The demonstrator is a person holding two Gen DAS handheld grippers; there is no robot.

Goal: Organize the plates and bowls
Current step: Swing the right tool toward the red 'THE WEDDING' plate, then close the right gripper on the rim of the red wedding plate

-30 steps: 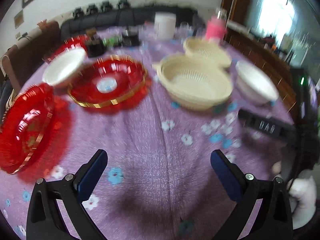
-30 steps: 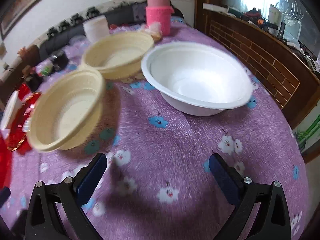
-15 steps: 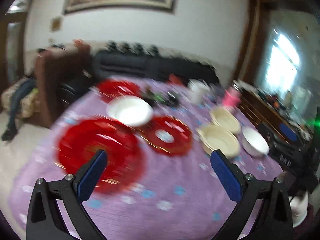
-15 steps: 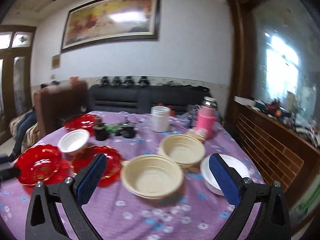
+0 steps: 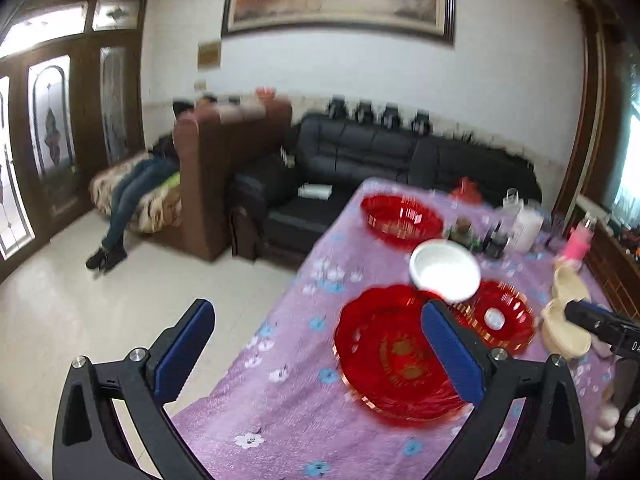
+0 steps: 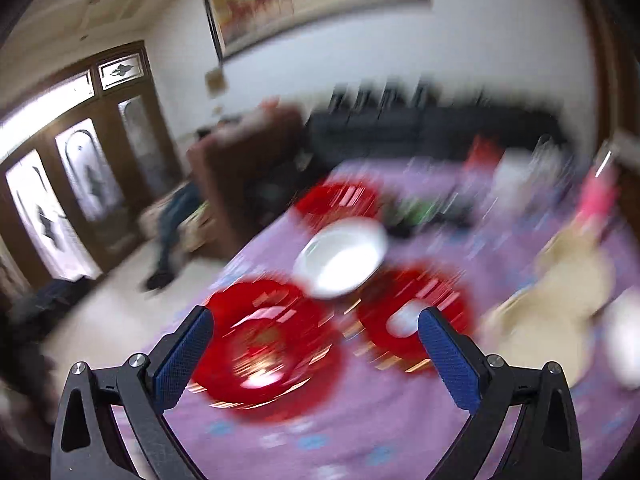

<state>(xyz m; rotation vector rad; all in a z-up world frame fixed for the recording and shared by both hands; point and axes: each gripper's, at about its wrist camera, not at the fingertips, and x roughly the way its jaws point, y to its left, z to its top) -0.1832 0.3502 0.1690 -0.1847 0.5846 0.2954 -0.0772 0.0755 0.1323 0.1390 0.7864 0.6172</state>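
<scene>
On the purple flowered tablecloth (image 5: 288, 380) lie a near red plate (image 5: 384, 356), a second red plate (image 5: 500, 316) and a far red plate (image 5: 400, 216). A white bowl (image 5: 444, 270) sits between them. Two cream baskets (image 5: 564, 332) stand at the right. My left gripper (image 5: 320, 354) is open and empty, above the table's left edge. My right gripper (image 6: 316, 354) is open and empty, above the near red plate (image 6: 260, 344) and the second red plate (image 6: 408, 312); the white bowl (image 6: 340, 260) lies beyond. The right wrist view is blurred. The right gripper's body (image 5: 600, 328) shows at the left wrist view's right edge.
A pink flask (image 5: 578, 246), a white cup (image 5: 526, 228) and small dark jars (image 5: 494, 240) stand at the table's far end. A black sofa (image 5: 400, 156) and a brown armchair (image 5: 224, 168) lie beyond. A person (image 5: 132, 196) lies on a couch at the left.
Both grippers have risen and swung left. The views went from the bowls close up to the whole table and room. Both grippers stay open and empty.
</scene>
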